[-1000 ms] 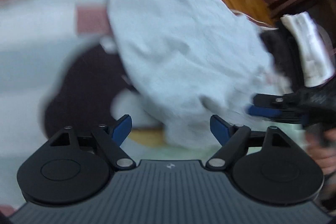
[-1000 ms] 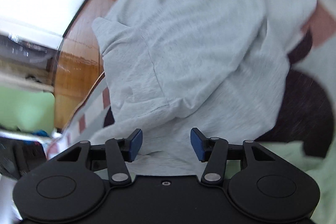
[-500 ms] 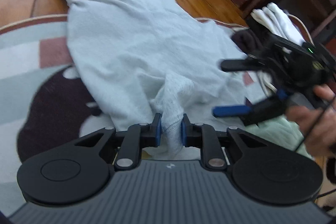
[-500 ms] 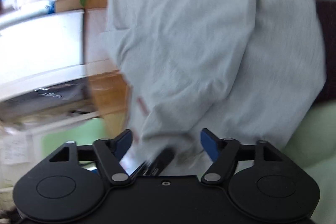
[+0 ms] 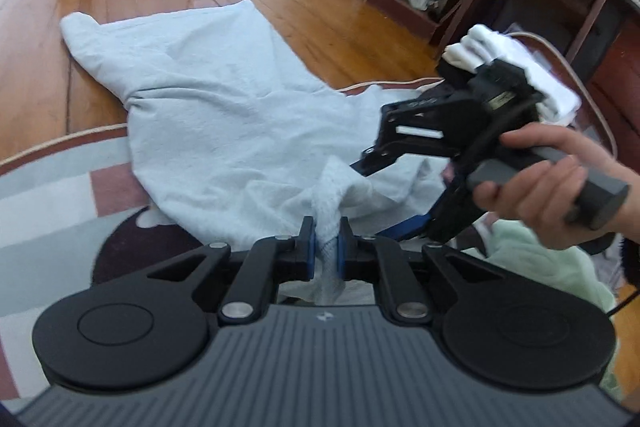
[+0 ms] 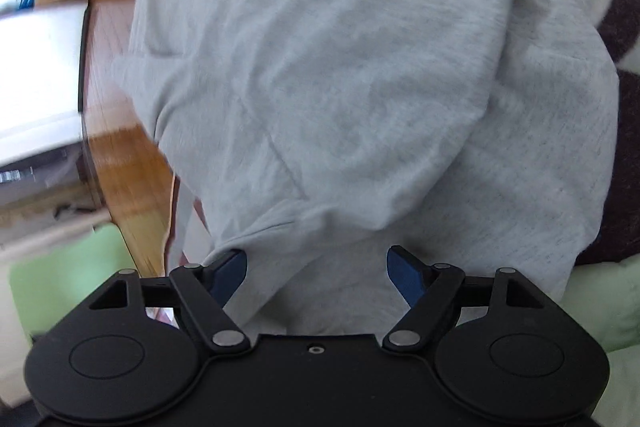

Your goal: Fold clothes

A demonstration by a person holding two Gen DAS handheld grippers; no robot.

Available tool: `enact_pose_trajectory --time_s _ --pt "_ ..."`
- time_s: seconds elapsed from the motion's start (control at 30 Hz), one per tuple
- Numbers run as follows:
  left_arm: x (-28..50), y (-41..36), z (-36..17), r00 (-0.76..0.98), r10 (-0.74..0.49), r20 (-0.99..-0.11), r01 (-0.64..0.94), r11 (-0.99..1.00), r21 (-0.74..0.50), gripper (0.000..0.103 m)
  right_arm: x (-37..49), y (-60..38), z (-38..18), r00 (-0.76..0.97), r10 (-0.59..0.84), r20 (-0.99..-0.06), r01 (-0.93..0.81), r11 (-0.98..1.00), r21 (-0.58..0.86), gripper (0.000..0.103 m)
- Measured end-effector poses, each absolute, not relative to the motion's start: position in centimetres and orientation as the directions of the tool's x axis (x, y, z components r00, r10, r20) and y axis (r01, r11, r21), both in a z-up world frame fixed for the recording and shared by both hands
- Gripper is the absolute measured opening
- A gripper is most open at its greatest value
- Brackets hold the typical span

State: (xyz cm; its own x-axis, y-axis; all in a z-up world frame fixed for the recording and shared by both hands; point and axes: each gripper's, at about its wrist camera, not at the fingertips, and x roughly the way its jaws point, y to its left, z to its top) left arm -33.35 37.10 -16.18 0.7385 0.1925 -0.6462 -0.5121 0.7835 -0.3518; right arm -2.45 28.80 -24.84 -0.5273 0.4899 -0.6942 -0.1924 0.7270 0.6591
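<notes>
Daylight fills both views, soft and even, with no hard shadows on the grey garment [image 5: 224, 131] ahead of my left tool [image 5: 326, 247]. Far ahead of it the wooden floor [image 5: 320, 11] carries a pale sheen. Its view is fairly sharp, though straight lines bow toward the edges and my right hand [image 5: 548, 183] is slightly smeared. My right tool's [image 6: 316, 267] view is motion-blurred, worst on its left side, where a blown-out white patch glares.
</notes>
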Motion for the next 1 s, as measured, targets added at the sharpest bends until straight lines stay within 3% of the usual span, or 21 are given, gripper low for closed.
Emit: enact_pose_trajectory --time_s 0.23,0.37,0.43,0.5,0.6,0.83,0.9,0.97,1.0 --pt "-34.2 36.4 -16.2 0.749 0.198 -0.632 -0.498 0.797 -0.341 0.008 -1.8 28.3 -25.2 -0.486 0.537 -0.689 -0.087 0.755 0.65 0.081" --pt "-33.9 35.3 -15.2 0.739 0.293 -0.606 -0.507 0.835 -0.214 0.008 -0.9 27.1 -23.7 -0.42 0.68 -0.601 0.059 0.681 0.73 0.081" --pt "-33.9 35.2 -14.7 0.741 0.293 -0.605 -0.508 0.833 -0.219 0.008 -0.2 27.1 -22.2 -0.389 0.723 -0.571 0.044 0.634 0.772 0.082" --pt "-34.0 35.3 -14.3 0.757 0.271 -0.594 -0.503 0.823 -0.265 0.008 0.2 27.5 -21.3 -0.396 0.686 -0.611 -0.031 0.655 0.755 0.083" --pt "-34.1 35.0 -13.7 0.764 0.293 -0.575 -0.499 0.834 -0.237 0.008 0.0 26.9 -21.7 -0.464 0.552 -0.693 -0.048 0.765 0.642 0.083" --pt "-34.7 36.0 -13.8 0.801 0.269 -0.534 -0.477 0.827 -0.299 0.008 -0.3 25.9 -23.7 -0.476 0.58 -0.661 -0.005 0.75 0.661 0.083" --pt "-35.0 36.1 -13.9 0.796 0.277 -0.539 -0.485 0.824 -0.293 0.008 -0.4 27.1 -24.5 -0.494 0.593 -0.636 0.001 0.732 0.682 0.071" --pt "-35.3 36.4 -14.1 0.792 0.271 -0.547 -0.493 0.812 -0.312 0.008 -0.2 28.0 -24.9 -0.502 0.605 -0.618 -0.016 0.708 0.706 0.034" --pt "-35.4 36.5 -14.2 0.791 0.266 -0.551 -0.493 0.81 -0.316 0.008 -0.2 28.7 -24.7 -0.49 0.605 -0.627 -0.04 0.704 0.709 0.024"
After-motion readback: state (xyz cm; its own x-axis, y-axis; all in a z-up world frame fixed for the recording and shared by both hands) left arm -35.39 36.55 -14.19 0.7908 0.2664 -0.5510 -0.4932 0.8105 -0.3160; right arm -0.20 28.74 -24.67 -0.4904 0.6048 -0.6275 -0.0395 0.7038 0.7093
